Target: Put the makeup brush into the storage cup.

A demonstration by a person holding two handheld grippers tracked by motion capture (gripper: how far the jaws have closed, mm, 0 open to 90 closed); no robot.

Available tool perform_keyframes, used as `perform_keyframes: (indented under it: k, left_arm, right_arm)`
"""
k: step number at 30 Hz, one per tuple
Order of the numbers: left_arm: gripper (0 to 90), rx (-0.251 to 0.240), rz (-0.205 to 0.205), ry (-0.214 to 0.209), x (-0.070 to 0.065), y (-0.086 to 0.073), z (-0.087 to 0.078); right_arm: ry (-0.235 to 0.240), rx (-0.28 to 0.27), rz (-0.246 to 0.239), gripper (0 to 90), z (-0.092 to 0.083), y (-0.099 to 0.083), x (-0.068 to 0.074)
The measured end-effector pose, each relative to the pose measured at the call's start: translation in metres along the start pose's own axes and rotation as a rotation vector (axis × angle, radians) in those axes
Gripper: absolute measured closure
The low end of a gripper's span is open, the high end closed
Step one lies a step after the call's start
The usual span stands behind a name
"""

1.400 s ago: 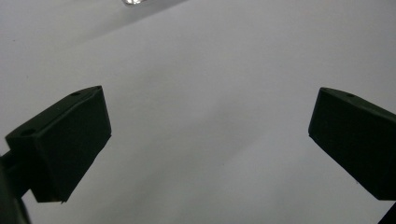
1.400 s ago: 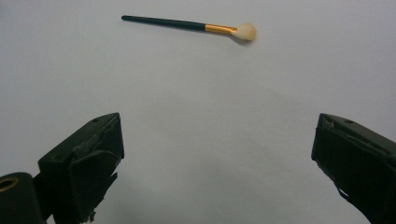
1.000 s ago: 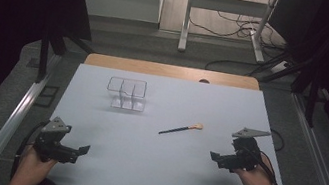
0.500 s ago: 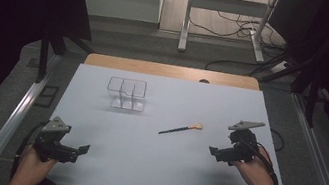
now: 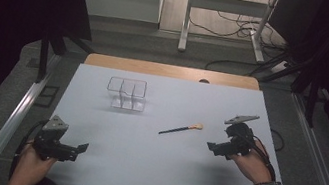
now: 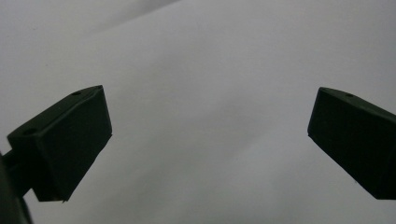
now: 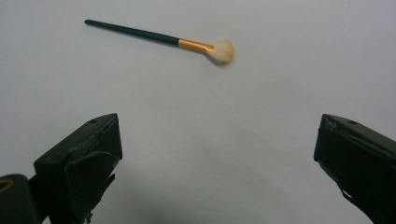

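Note:
A small makeup brush point(image 5: 180, 129) with a black handle, gold ferrule and pale bristle tip lies flat near the middle of the white table point(image 5: 149, 171). In the right gripper view the brush point(image 7: 159, 38) lies beyond the jaws, apart from them. My right gripper point(image 5: 210, 146) hovers to the right of the brush, open and holding nothing, and its jaws stand wide apart point(image 7: 217, 163). My left gripper point(image 5: 84, 147) rests near the table's front left corner, open, with bare table between its jaws point(image 6: 210, 140). A clear plastic organizer box point(image 5: 126, 93) with compartments stands at the back left.
A wooden strip point(image 5: 171, 71) runs along the table's far edge. Metal rails point(image 5: 10, 122) flank both sides of the table. Cables and a metal stand's legs point(image 5: 224, 26) are on the floor beyond. Dark curtains hang at both sides.
My right gripper has moved forward and left, closer to the brush's bristle end. The left gripper has stayed in place.

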State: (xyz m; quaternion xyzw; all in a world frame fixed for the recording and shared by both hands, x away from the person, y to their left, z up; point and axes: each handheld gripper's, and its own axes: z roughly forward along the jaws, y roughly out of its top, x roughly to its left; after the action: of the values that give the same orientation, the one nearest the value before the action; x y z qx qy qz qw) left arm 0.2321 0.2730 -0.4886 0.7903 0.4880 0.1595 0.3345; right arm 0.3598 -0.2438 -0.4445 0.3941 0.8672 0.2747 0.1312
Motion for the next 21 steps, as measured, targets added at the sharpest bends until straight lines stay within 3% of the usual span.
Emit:
perform_keyframes:
  k: [16,21]
  left_arm:
    - [0.5,0.033,0.002,-0.014,0.001,0.000,0.004]
    - [0.6,0.040,0.007,-0.015,0.001,0.001,0.004]
  right_arm:
    - [-0.011,0.063,-0.004,1.4,0.018,0.022,-0.013]
    - [0.002,0.078,-0.044,3.6,0.026,0.028,-0.013]
